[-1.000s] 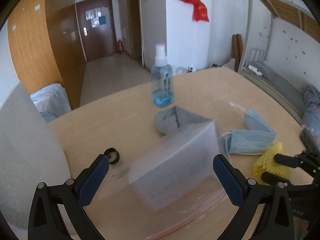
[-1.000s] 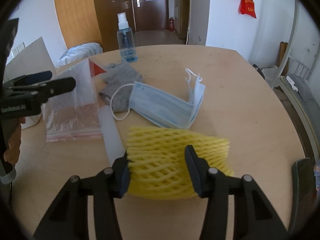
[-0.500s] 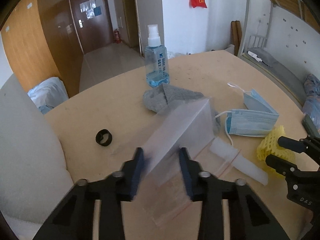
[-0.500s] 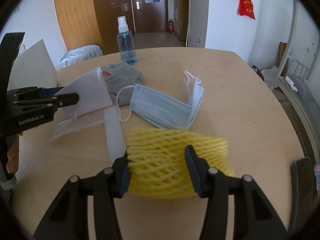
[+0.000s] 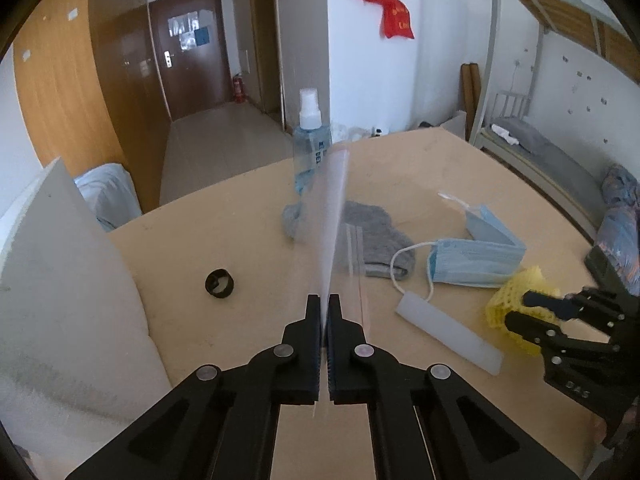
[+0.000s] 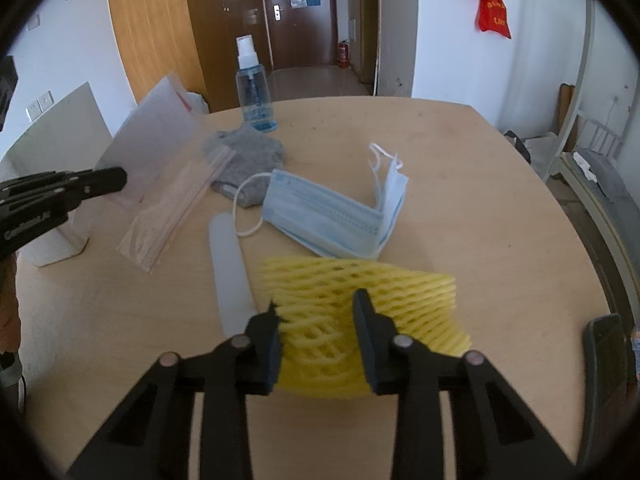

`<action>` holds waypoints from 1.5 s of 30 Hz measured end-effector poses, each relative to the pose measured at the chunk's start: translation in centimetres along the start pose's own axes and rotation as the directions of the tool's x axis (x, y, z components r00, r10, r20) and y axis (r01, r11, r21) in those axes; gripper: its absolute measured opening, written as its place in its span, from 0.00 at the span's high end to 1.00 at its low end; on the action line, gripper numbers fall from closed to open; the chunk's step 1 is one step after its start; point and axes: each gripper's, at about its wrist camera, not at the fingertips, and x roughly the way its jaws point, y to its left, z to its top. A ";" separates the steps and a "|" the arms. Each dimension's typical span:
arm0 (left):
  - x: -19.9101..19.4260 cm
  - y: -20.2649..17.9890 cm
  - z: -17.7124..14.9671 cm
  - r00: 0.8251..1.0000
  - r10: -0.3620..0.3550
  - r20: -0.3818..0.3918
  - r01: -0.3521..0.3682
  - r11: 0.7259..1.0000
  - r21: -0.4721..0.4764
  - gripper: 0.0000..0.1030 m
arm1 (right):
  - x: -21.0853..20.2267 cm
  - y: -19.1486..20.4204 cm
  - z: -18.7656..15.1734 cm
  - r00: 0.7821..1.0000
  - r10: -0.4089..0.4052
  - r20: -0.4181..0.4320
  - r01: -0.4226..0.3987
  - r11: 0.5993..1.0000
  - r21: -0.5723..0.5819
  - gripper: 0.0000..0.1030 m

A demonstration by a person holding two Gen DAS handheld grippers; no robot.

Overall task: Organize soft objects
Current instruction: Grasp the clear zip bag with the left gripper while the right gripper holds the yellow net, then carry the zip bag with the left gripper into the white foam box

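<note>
**Both tools taking hold: bag pinched, net being squeezed**

The left tool [image 5: 324, 308] is now gripping the zip bag [image 5: 330, 216], clenched tight on one wall of it; a second ago it was standing wide around the bag, and half a second ago it was still narrowing. The bag is now rising edge-on from between the jaws in the left wrist view, and in the right wrist view its upper part is lifting off the counter [image 6: 460, 184] while its zip end is still trailing on the wood.

The right tool [image 6: 316, 312] is closing at this moment on the yellow foam net [image 6: 360, 292], which is sitting between its jaws and bulging under them; earlier the jaws were resting wider around it. The net is still lying on the counter, just beside the blue masks [image 6: 332, 208].

Further out, the grey cloth [image 6: 248, 152] is lying partly under the bag, with a white foam strip [image 6: 230, 264] between bag and net, and a spray bottle [image 6: 254, 88] behind.

Judging from this, the packing is only beginning: one tool is holding the bag up, the other is securing the first soft item. The bag's mouth is not yet visibly open, which could hinder insertion.
</note>
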 end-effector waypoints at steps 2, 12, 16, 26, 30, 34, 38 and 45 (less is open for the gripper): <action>-0.3 -0.1 0.0 1.000 0.002 0.011 -0.002 1.000 0.005 0.98 | 0.1 -0.1 0.0 1.000 0.009 -0.007 -0.009 1.000 0.004 0.77; -2.7 -0.5 0.0 0.997 -0.003 0.073 0.004 1.000 -0.002 0.99 | -1.0 -0.4 -0.1 1.000 0.011 0.021 -0.011 1.000 0.021 0.88; -3.8 -0.7 -0.2 0.996 -0.012 0.089 0.012 1.000 -0.006 0.99 | -2.4 -0.6 0.0 0.998 0.009 0.059 -0.010 1.000 0.028 0.88; -9.2 -2.5 -1.1 0.984 -0.014 0.176 0.013 1.000 0.009 0.99 | -6.9 0.7 0.0 0.986 0.010 0.166 -0.010 1.000 -0.004 0.88; -10.9 -3.1 -2.0 0.979 0.000 0.202 0.001 1.000 -0.007 0.99 | -8.3 1.3 -0.3 0.981 0.018 0.192 -0.016 1.000 -0.013 0.88; -12.7 -3.1 -2.8 0.973 0.012 0.229 -0.005 1.000 -0.031 0.99 | -9.7 1.7 -0.4 0.975 0.030 0.219 -0.026 1.000 -0.017 0.88; -14.4 -3.0 -3.6 0.967 0.023 0.254 -0.011 0.999 -0.048 0.99 | -11.1 2.4 -0.4 0.967 0.044 0.249 -0.037 0.999 -0.032 0.88; -16.7 -2.7 -5.1 0.958 0.050 0.282 -0.031 0.997 -0.072 0.99 | -12.7 4.4 -0.4 0.955 0.084 0.286 -0.064 0.995 -0.079 0.88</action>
